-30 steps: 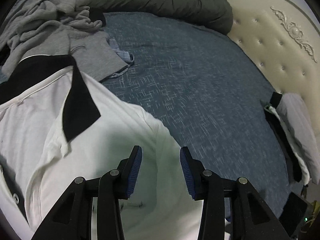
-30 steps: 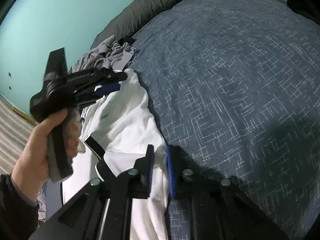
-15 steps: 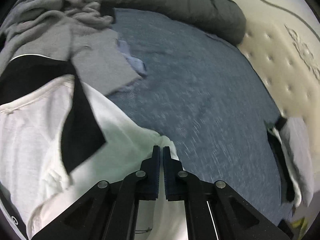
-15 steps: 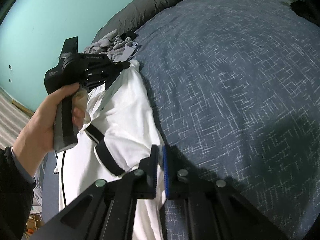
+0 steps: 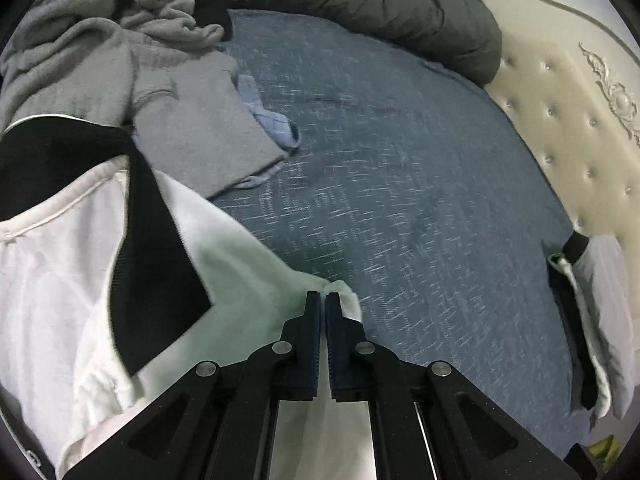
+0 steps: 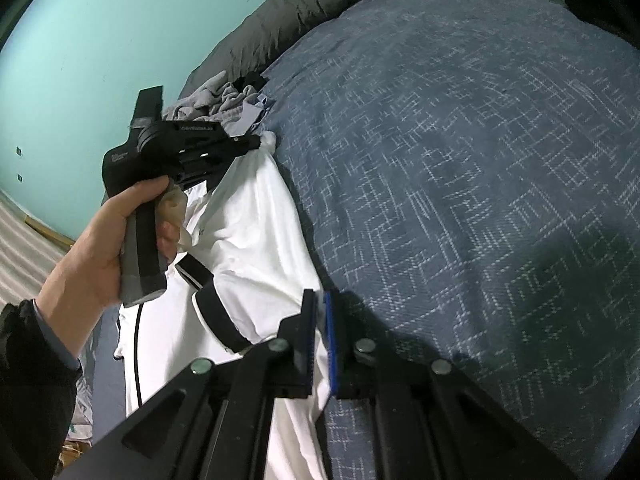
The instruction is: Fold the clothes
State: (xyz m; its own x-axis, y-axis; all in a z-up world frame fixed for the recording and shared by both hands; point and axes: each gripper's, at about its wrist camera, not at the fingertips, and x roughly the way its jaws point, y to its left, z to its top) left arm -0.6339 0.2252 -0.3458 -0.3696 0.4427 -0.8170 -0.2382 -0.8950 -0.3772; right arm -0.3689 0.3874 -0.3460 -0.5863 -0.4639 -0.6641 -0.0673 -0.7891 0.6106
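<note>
A white polo shirt [image 5: 64, 280] with a black collar [image 5: 148, 264] lies along the near edge of the bed. My left gripper [image 5: 323, 300] is shut on its white shoulder fabric. In the right wrist view the same shirt [image 6: 248, 240] stretches from the left gripper [image 6: 256, 143], held in a person's hand [image 6: 100, 256], down to my right gripper [image 6: 320, 300]. The right gripper is shut on the shirt's edge near a black-cuffed sleeve [image 6: 218, 316].
A pile of grey clothes [image 5: 120, 60] lies beyond the collar. A dark rolled duvet [image 5: 360, 4] runs along the far side. A folded black-and-white garment [image 5: 592, 320] rests by the cream tufted headboard [image 5: 568, 92]. The blue patterned bedspread [image 5: 400, 200] stretches between them.
The left gripper's jaws closed from open onto the white shirt's shoulder and moved along the shirt's edge. The right gripper stayed shut on the shirt in place.
</note>
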